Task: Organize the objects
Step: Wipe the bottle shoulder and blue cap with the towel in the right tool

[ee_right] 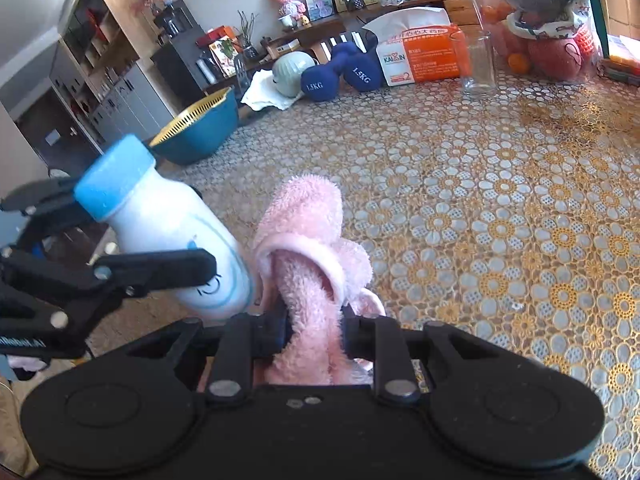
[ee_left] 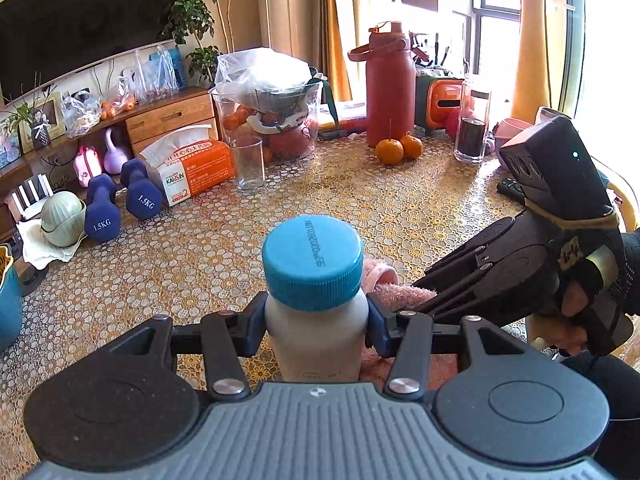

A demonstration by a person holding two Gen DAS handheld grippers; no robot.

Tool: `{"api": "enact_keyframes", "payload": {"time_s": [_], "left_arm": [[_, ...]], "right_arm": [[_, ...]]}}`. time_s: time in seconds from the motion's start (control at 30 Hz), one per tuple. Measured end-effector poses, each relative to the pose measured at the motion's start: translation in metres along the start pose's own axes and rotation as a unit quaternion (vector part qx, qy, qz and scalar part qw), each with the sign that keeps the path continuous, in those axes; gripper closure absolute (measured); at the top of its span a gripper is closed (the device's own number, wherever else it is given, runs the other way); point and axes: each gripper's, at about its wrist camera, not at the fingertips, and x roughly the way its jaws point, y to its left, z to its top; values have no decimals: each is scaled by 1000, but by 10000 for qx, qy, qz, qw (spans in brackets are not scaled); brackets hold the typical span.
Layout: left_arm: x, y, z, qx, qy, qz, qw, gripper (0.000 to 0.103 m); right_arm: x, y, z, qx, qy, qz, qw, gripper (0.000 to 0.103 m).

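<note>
My left gripper [ee_left: 316,320] is shut on a white bottle [ee_left: 316,332] with a blue cap [ee_left: 314,260], held near the table's front edge. The bottle [ee_right: 176,236] also shows in the right wrist view, at the left, tilted, with the left gripper's fingers [ee_right: 160,268] around it. My right gripper [ee_right: 314,334] is shut on a fluffy pink towel [ee_right: 308,240], just right of the bottle. In the left wrist view the towel [ee_left: 400,292] peeks out behind the bottle, and the right gripper's body [ee_left: 520,264] is at the right.
The table has a gold flower-patterned cloth [ee_left: 360,208]. At its far side stand two blue dumbbells [ee_left: 120,204], a tissue box [ee_left: 192,168], an empty glass [ee_left: 250,164], a fruit container [ee_left: 272,120], a red jug [ee_left: 388,88], two oranges [ee_left: 398,148] and a jar [ee_left: 472,120]. A teal bowl [ee_right: 200,128] sits left.
</note>
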Motion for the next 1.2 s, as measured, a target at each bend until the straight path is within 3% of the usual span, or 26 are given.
{"api": "enact_keyframes", "payload": {"time_s": [0.17, 0.47, 0.63, 0.77, 0.87, 0.97, 1.1, 1.2], "left_arm": [[-13, 4, 8, -323, -177, -15, 9993, 53], [-26, -1, 30, -934, -362, 519, 9936, 50], [-26, -1, 27, -995, -305, 523, 9932, 53], [-29, -2, 23, -930, -288, 408, 9944, 63], [-33, -1, 20, -867, -314, 352, 9951, 64], [-36, 2, 18, -865, -354, 283, 9952, 64], [-37, 4, 15, -903, -412, 229, 9948, 64], [-36, 4, 15, -889, -417, 220, 9949, 64]], "right_arm": [[-1, 9, -5, -266, -44, -400, 9988, 81], [-3, 15, -14, -192, -262, -649, 9974, 81], [-10, 29, -24, -317, -306, -657, 9969, 81], [-20, 37, -35, -426, -275, -494, 9975, 82], [-33, 34, -35, -449, -338, -379, 9977, 82], [-59, 28, -23, -393, -702, -140, 9967, 82], [-87, 31, 1, -613, -1039, 425, 9918, 82], [-89, 38, 11, -829, -1021, 745, 9885, 82]]}}
